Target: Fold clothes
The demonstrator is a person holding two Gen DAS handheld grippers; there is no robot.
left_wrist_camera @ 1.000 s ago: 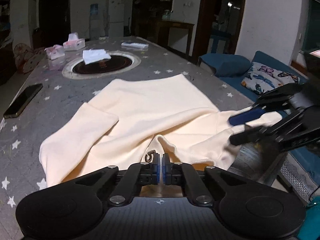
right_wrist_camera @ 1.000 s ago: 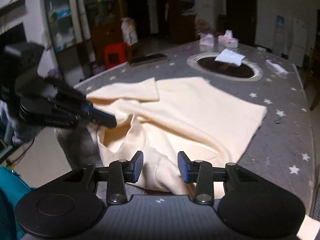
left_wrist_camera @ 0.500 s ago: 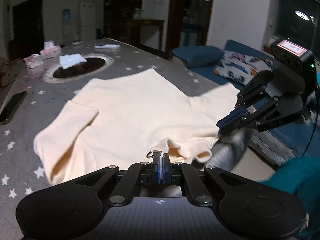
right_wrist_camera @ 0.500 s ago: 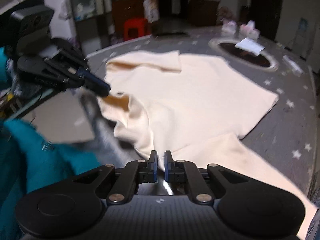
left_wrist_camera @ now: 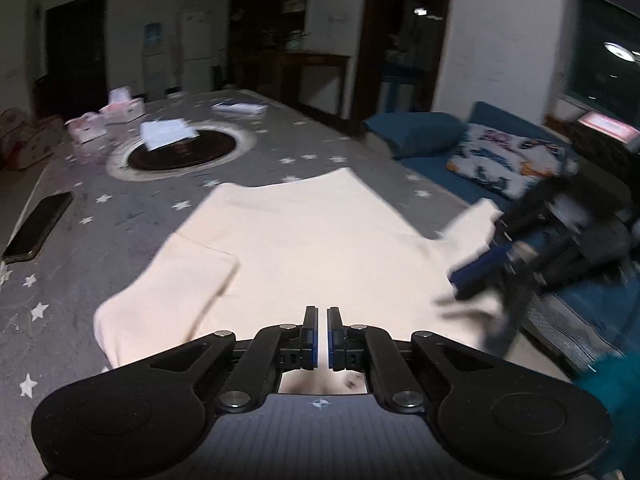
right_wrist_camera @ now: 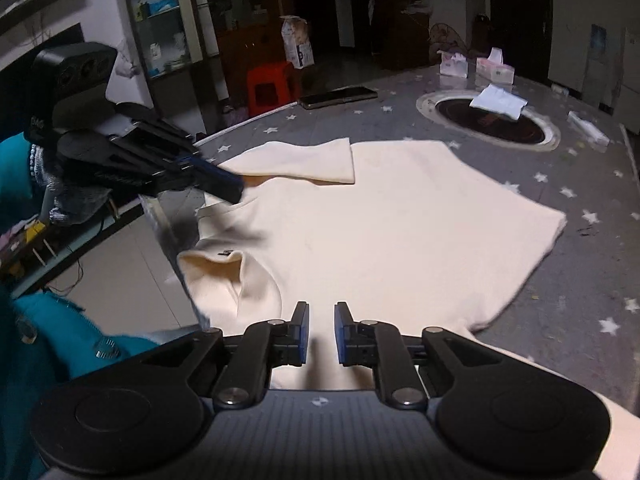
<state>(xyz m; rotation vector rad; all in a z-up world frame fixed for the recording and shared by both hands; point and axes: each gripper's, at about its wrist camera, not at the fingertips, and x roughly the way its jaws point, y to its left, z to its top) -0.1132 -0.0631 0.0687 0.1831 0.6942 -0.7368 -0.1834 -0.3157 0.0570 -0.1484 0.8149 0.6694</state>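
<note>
Hovering over the cream shirt's [left_wrist_camera: 320, 240] near edge, my left gripper [left_wrist_camera: 320, 338] shows a narrow gap, right gripper [right_wrist_camera: 319, 332] wider, both empty. Shirt overhangs the table [left_wrist_camera: 100, 248]; far tabletop has room.

Right gripper [right_wrist_camera: 321, 332] at bottom centre, jaws parted by a narrow gap with nothing between them, poised over the near edge of a cream T-shirt [right_wrist_camera: 380, 216] spread flat ahead on a grey star-patterned table [right_wrist_camera: 600, 240], one sleeve [right_wrist_camera: 304, 160] folded inward at far left. Left gripper [right_wrist_camera: 236, 186] off to the left, blue fingertips over the shirt's collar side, opening not discernible. Far ahead: round dark inset [right_wrist_camera: 490, 122] bearing white paper [right_wrist_camera: 498, 100], tissue packs [right_wrist_camera: 476, 66], phone [right_wrist_camera: 338, 96].
</note>
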